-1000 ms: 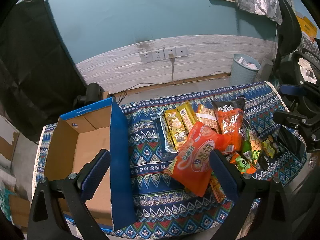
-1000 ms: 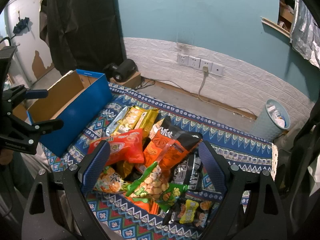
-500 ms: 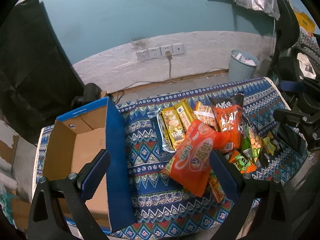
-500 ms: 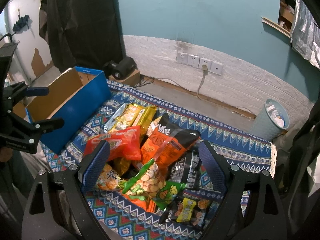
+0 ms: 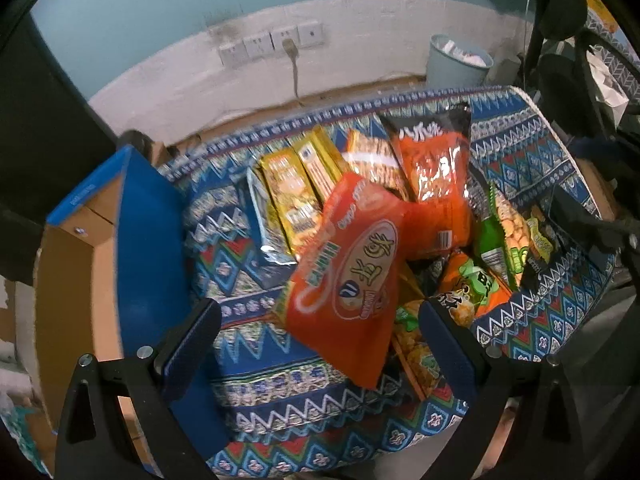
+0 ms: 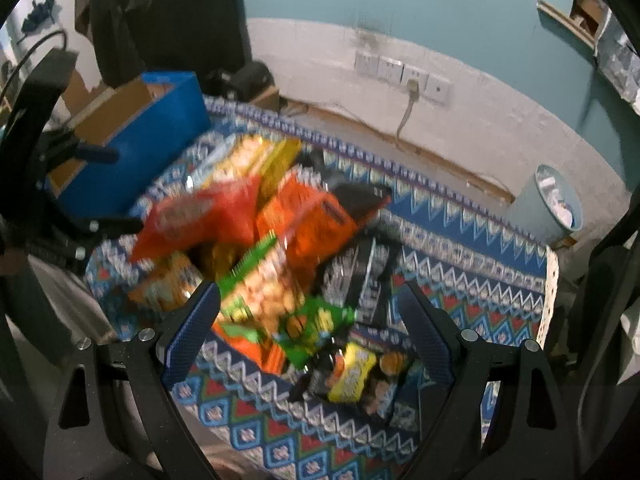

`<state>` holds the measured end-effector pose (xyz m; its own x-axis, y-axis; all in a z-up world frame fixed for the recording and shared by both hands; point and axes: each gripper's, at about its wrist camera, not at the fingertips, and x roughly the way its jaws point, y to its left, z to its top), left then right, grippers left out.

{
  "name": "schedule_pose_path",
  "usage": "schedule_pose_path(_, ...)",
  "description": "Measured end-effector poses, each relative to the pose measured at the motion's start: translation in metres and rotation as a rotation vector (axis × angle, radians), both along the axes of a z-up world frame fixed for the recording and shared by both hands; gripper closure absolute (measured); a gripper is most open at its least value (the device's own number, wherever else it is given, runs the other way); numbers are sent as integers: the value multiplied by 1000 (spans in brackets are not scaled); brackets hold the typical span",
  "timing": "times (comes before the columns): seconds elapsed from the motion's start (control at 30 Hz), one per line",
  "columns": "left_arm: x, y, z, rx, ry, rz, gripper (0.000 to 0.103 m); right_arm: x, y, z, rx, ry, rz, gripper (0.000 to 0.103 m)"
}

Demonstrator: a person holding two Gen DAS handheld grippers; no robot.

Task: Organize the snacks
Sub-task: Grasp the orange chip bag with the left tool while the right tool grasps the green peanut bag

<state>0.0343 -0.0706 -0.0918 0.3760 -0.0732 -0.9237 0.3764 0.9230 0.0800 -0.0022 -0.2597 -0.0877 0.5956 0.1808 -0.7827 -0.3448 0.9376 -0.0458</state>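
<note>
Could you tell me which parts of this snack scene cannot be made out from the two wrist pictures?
- Right wrist view: motion blur smears the snack pile, so its labels are unreadable.
- Left wrist view: the floor of the cardboard box is cut off by the left claw frame and the picture edge.
- Left wrist view: the packets under the big orange bag are mostly covered by it.
- Both views: the bin contents are too small to tell.

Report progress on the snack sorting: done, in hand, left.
Done: nothing visible; the cardboard box looks empty in the part shown. In hand: nothing; the left gripper and right gripper are both open above the pile, the left one framing the big orange bag. Left: every snack, including the yellow packs and the green bag, lies heaped on the patterned cloth.
</note>
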Motion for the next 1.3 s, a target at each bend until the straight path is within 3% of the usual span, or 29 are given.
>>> schedule_pose_path(0.27,20,-19,-20,-7,31,-41,3,8,-1,-46,-60,123,33,14)
schedule_pose_path(0.57,40,-30,-55,54,68,-77,3,28,21,-71,-104,130,129,14)
schedule_pose_path(0.8,55,-22,-74,-15,118,-42,4,50,28,-84,-64,155,144,18)
schedule_pose_path(0.9,56,-19,-74,-55,118,-40,13,58,20,-89,1,197,111,35)
schedule_pose_path(0.97,56,-18,-72,-88,131,-41,24,62,14,-95,23,230,84,46)
schedule_pose_path(1.17,50,-21,-60,-75,88,-57,50,58,18,-91,18,210,80,51)
schedule_pose_path(1.3,45,-16,-56,-73,79,-43,53,48,19,-75,41,179,80,52)
